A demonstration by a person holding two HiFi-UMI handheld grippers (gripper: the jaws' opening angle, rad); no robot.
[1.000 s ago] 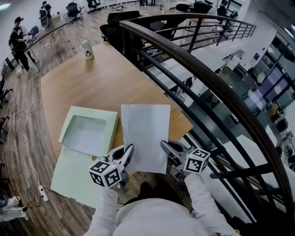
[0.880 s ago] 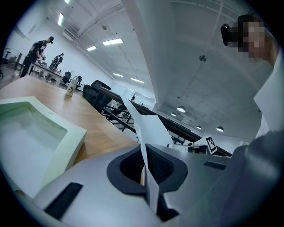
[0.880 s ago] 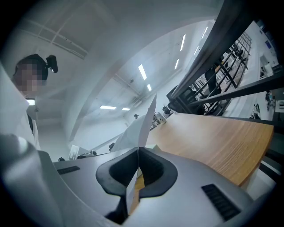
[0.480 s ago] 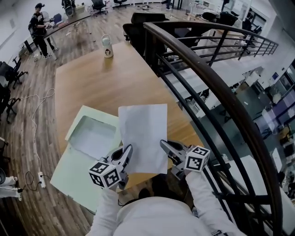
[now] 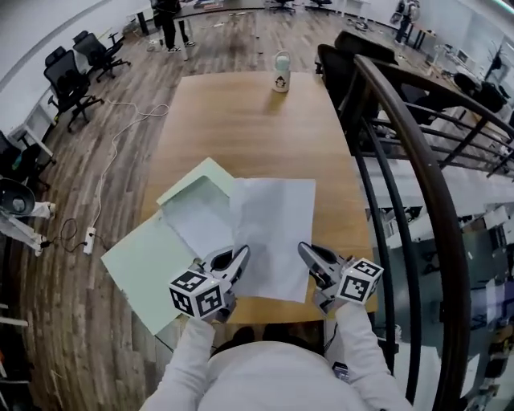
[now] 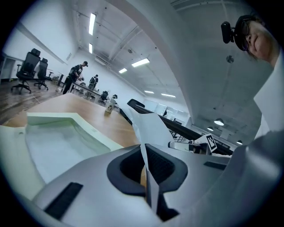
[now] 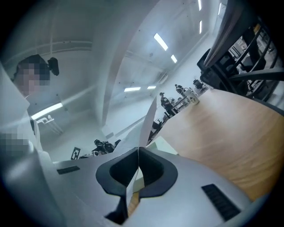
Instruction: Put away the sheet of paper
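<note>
A white sheet of paper (image 5: 275, 233) hangs flat above the near end of the wooden table (image 5: 241, 128). My left gripper (image 5: 242, 258) is shut on its near left corner, my right gripper (image 5: 306, 252) on its near right corner. In the left gripper view the paper (image 6: 153, 128) rises edge-on from between the closed jaws. The right gripper view shows the same sheet (image 7: 148, 122) pinched in its jaws. A pale green open folder (image 5: 173, 241) lies at the table's near left, partly under the sheet and overhanging the edge.
A white bottle (image 5: 280, 71) stands at the table's far end. A dark metal railing (image 5: 418, 185) runs close along the right side. Office chairs (image 5: 76, 76) and a cable with a power strip (image 5: 88, 238) lie on the floor to the left. A person (image 5: 173, 20) stands far off.
The view has swung right to left, so table and folder sit more centred. Both grippers keep their hold on the sheet, which has turned with them over the folder's right part.
</note>
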